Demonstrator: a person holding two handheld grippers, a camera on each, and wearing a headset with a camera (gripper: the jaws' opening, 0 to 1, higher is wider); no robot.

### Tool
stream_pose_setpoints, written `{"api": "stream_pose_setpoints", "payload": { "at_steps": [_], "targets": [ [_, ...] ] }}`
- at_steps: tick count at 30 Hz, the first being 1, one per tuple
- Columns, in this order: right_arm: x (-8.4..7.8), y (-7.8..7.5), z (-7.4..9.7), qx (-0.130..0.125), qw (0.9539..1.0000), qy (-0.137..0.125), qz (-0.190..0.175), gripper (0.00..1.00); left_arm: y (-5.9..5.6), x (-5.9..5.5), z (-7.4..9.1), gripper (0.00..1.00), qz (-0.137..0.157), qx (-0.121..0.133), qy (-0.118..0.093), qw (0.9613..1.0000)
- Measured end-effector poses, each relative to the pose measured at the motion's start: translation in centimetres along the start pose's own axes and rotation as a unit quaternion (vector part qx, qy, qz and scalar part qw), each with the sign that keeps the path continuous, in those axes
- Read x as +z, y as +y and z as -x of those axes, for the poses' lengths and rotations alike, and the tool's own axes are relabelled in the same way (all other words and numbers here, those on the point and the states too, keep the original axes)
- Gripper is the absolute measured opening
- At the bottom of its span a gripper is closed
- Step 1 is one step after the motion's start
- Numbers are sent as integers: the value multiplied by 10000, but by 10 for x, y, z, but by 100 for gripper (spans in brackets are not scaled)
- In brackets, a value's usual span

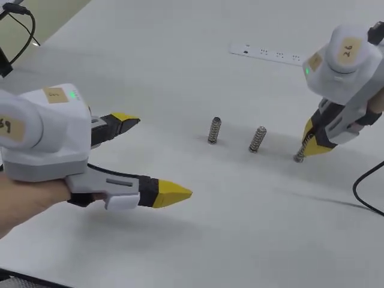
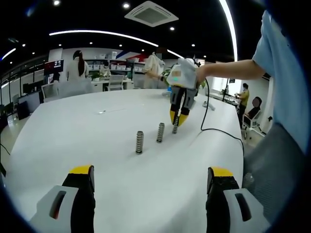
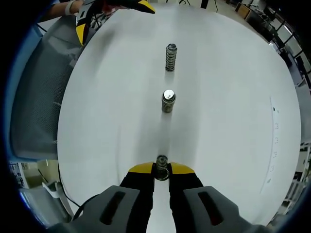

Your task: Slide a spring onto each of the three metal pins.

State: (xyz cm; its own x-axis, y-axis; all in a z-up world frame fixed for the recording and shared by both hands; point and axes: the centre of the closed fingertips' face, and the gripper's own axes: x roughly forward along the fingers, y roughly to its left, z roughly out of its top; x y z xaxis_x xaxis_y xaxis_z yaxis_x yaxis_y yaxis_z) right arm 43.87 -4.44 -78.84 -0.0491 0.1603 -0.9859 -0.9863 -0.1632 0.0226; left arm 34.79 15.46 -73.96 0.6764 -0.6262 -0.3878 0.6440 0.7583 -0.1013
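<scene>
On the wide white table (image 1: 180, 252), right tool (image 1: 315, 144) tight around end spring (image 3: 162, 166), left tool (image 2: 151, 171) agape

Head view: down over the table (image 1: 150, 54), near. Left gripper view: low, level, facing right. Right gripper view: steep, close above; springs (image 3: 168, 101) shared by all.

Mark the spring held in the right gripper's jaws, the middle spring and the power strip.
held spring (image 3: 162, 167), right gripper view, its top coils
middle spring (image 1: 258, 138), head view, coils at mid-height
power strip (image 1: 267, 54), head view, middle of its top face
</scene>
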Motion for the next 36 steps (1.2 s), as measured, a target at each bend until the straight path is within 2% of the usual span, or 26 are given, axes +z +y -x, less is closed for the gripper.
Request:
{"api": "stream_pose_setpoints", "payload": {
  "at_steps": [10, 25, 30, 36],
  "targets": [
    [0, -2, -7, -24, 10000, 32, 8, 8, 1, -1, 2, 94, -1, 8, 13, 10000],
    [-2, -2, -7, -1, 10000, 37, -9, 9, 1, 1, 2, 94, -17, -3, 13, 10000],
    [-3, -2, -7, -29, 10000, 8, -32, 17, 1, 1, 2, 94, -16, 3, 14, 10000],
    [3, -2, -6, -111, 9995, -257, -166, 41, 0, 3, 0, 94, -26, -15, -9, 10000]
  ]
}}
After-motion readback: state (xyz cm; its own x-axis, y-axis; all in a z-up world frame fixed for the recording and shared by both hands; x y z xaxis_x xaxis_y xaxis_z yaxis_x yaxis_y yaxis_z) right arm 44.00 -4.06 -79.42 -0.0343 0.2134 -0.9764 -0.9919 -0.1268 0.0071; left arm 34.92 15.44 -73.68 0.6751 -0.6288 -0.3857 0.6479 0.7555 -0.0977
